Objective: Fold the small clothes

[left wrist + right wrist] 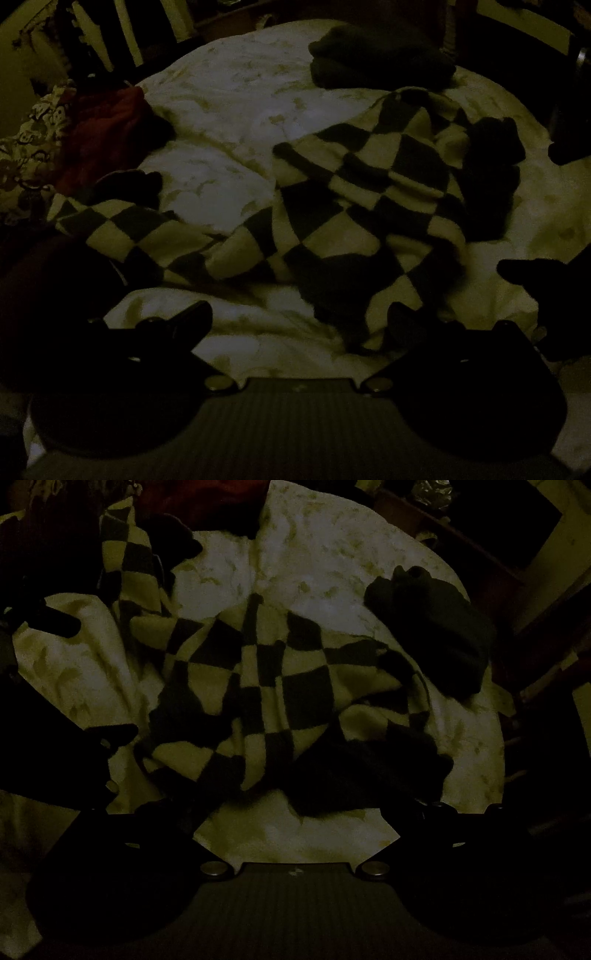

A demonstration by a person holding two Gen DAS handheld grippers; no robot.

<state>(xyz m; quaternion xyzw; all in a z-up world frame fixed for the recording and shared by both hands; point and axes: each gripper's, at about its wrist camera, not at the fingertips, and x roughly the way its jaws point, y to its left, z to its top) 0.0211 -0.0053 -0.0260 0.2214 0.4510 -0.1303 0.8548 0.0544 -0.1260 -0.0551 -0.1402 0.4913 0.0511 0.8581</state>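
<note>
right gripper point(295, 812): jaws spread, empty, above the sheet's near edge | checkered garment point(266, 686): crumpled mid-sheet point(295, 554) | dark folded garment point(436, 624): by the right edge

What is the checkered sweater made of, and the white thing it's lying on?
The checkered sweater looks like soft knitted yarn, maybe wool or acrylic: its edges are fuzzy, and it slumps in thick, rounded folds. The white sheet under it looks like thin woven cloth, probably cotton, matte, with fine sharp wrinkles and a faint printed pattern. The picture is too dark to be sure of either fibre.
</note>
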